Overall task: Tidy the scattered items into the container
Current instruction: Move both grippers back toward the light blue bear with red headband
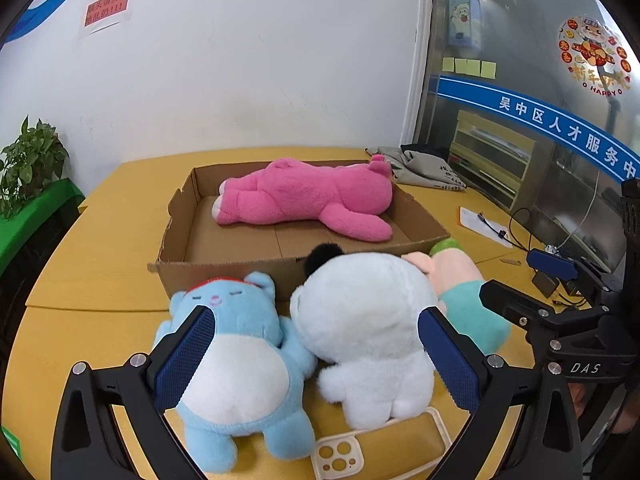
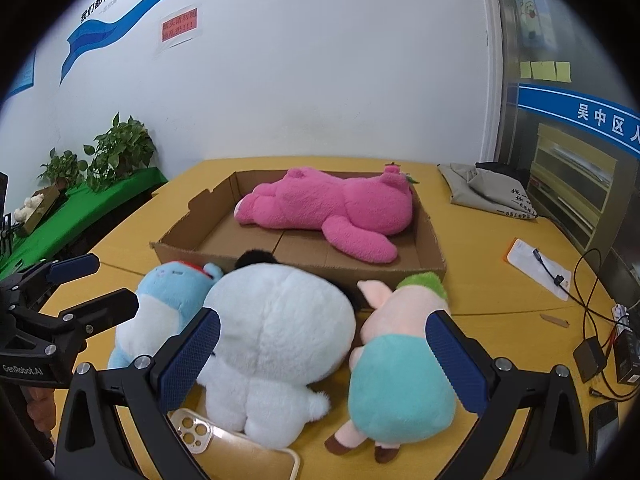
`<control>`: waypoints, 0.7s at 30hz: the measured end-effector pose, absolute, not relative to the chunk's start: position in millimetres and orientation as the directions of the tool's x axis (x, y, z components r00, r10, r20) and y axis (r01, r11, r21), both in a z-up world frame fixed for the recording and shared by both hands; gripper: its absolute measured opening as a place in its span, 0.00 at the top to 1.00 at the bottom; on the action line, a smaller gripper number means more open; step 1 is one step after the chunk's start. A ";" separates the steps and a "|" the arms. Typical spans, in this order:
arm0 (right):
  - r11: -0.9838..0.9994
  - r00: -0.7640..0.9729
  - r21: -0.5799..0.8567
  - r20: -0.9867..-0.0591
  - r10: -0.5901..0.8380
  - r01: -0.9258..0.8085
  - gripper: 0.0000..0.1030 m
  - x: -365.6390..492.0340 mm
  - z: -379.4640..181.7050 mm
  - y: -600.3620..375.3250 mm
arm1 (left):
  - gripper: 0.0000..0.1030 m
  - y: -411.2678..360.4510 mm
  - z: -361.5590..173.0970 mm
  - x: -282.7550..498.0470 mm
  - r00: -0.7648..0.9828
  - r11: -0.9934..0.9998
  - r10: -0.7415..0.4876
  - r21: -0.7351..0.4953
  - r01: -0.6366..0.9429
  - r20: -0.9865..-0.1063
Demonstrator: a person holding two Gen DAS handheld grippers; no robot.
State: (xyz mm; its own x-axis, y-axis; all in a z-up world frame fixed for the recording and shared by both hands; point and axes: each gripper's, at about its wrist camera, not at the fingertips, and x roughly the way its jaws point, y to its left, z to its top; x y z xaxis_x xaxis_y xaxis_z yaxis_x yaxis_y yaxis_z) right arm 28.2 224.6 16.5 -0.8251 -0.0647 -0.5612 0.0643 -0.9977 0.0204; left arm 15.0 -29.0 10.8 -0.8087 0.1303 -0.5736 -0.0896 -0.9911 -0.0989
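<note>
- Cardboard box (image 1: 180, 216) sits open on the yellow tabletop (image 1: 100, 264); pink plush (image 1: 308, 196) lies on its side inside, toward the far wall.
- Three plush toys are outside, just in front of the box's near wall: blue plush (image 1: 236, 344) on its back, white plush (image 1: 368, 332) touching it in the middle, pig plush in a teal shirt (image 2: 400, 368) on the right side.
- Clear phone case (image 1: 380, 448) lies on the tabletop, partly under the white plush.
- Left claw (image 1: 316, 360): jaws wide, holding nothing, poised over the blue and white plush.
- Right claw (image 2: 324, 364): jaws wide, empty, spanning the white plush and pig plush.
- Grey cloth bag (image 2: 484, 192) and cables (image 2: 592, 292) lie at the tabletop's right.
</note>
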 end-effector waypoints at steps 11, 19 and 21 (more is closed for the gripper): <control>-0.997 -0.807 0.032 -0.585 -0.076 0.071 0.00 32.8 -1.7 214.9 | 0.00 -35.5 -5.3 15.0 -0.795 -0.989 0.136 -0.124 -0.077 -0.592; -0.997 -0.800 0.026 -0.595 -0.078 0.078 0.00 35.1 -7.0 209.9 | 0.00 -35.8 -12.9 14.2 -0.786 -0.989 0.139 -0.127 -0.078 -0.602; -0.996 -0.795 0.027 -0.600 -0.083 0.084 0.00 35.1 -9.5 209.2 | 0.00 -35.9 -14.7 13.8 -0.784 -0.989 0.139 -0.127 -0.078 -0.605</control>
State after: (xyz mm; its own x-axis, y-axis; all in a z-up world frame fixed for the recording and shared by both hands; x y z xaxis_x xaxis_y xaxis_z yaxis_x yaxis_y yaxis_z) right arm 35.1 209.2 -9.5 -0.7954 -0.0833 -0.6003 0.0840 -0.9961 0.0268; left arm 13.8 -35.9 -14.7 -0.7839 0.1394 -0.6050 -0.0776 -0.9888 -0.1273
